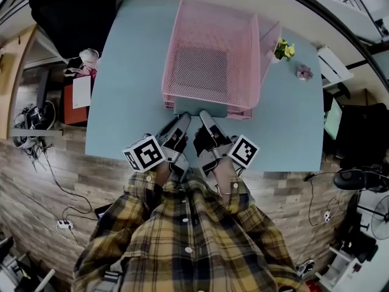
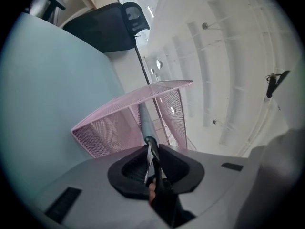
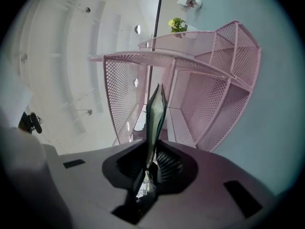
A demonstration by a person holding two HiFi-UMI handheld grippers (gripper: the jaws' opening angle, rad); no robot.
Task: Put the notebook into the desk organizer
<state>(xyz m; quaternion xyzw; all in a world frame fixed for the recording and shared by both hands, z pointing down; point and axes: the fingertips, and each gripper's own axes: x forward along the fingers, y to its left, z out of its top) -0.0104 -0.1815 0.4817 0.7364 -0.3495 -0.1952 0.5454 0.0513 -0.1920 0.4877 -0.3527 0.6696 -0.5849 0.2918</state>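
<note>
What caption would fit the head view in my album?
Teal notebook pinched by left gripper and right gripper at the front of a pink mesh desk organizer on a blue table.

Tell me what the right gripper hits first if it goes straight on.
The right gripper, shut on the notebook, points into the open front of the organizer. Straight on, the notebook slides deeper; the gripper itself would likely meet the front rim first, though depth is unclear.

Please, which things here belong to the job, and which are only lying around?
For the job: notebook, pink desk organizer, left gripper, right gripper, both gripping the notebook.
Only lying about: yellow potted flowers, small pink flower, black chair.
</note>
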